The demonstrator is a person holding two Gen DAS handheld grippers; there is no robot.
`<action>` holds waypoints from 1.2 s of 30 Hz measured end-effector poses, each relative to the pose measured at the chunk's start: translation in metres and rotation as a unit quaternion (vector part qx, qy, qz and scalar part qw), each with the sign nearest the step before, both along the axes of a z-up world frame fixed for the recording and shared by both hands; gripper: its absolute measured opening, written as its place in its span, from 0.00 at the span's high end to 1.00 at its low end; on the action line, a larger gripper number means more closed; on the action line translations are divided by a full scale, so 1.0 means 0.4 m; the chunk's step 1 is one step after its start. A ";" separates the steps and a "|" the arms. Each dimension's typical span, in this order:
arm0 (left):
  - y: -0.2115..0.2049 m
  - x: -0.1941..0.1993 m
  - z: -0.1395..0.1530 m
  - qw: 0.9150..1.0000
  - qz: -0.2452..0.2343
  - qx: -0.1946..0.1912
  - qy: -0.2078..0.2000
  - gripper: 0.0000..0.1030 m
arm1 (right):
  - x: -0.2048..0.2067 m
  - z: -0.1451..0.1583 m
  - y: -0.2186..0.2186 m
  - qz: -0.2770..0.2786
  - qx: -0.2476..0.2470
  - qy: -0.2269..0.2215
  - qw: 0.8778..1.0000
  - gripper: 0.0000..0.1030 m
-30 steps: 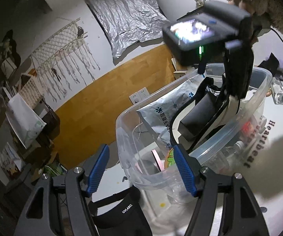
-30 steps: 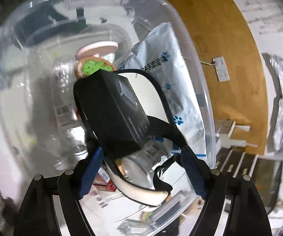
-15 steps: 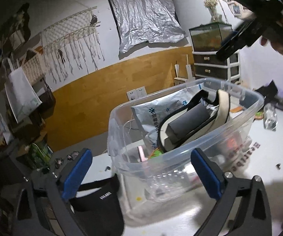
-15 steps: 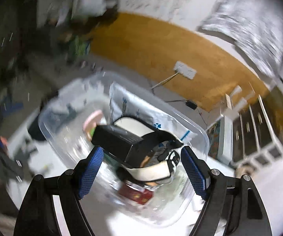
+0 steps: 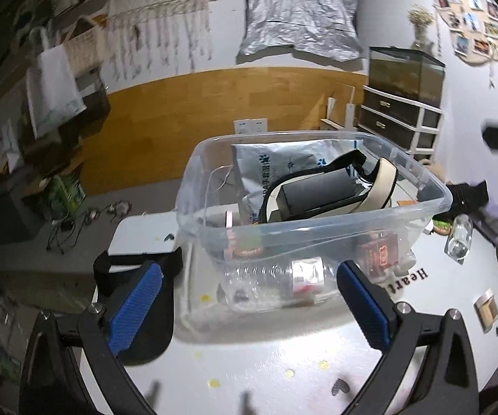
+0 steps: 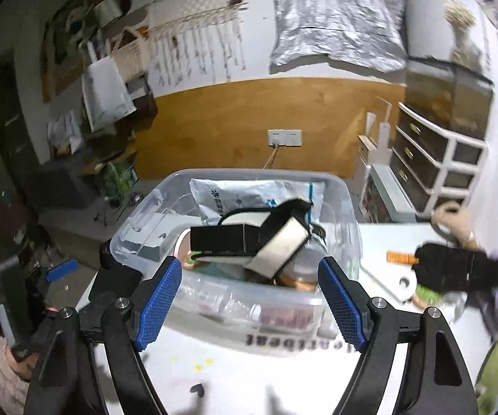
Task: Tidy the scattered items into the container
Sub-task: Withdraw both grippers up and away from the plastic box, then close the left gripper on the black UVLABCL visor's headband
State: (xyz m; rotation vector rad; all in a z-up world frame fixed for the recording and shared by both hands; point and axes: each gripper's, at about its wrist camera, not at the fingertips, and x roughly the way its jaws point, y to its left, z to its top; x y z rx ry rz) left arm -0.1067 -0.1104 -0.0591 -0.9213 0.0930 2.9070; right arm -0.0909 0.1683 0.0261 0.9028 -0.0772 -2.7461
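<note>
- The clear plastic container (image 5: 318, 231) stands on the white worktop (image 5: 283, 363), and every place below is given relative to it.
- Inside it, on top of the pile, a black box (image 5: 318, 192) lies wrapped by a black and cream strap (image 5: 380, 186); behind these a white mailer bag (image 5: 276, 162) with blue paw prints leans against the far wall.
- At the bottom, seen through the near wall, lie an empty plastic bottle (image 5: 276, 280) and a small red box (image 5: 380, 252).
- The left gripper (image 5: 249, 297) hangs just in front of the near wall, its jaws spread wide after having just been opening, with nothing between the blue pads.
- The right gripper (image 6: 249, 297) also faces the near wall from a little further back, its jaws apart and empty.
- To the container's left a black cap (image 5: 138, 314) lies on the worktop, partly behind the left gripper's pad.
- To its right lie a small clear bottle (image 5: 460, 238), a black cloth item (image 6: 456, 269) and an orange comb (image 6: 401, 257).
</note>
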 end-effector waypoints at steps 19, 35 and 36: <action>-0.117 0.073 -0.125 0.996 0.051 0.027 -0.062 0.01 | 0.133 -0.274 -0.085 -0.009 0.024 -0.101 0.995 0.00; -0.495 -0.181 -0.253 0.987 0.132 -0.017 -0.094 0.01 | 0.137 -0.348 -0.181 -0.052 0.027 -0.158 0.986 0.00; -0.520 -0.203 -0.258 0.985 0.140 -0.010 -0.095 0.01 | 0.137 -0.351 -0.183 -0.055 0.027 -0.160 0.985 0.00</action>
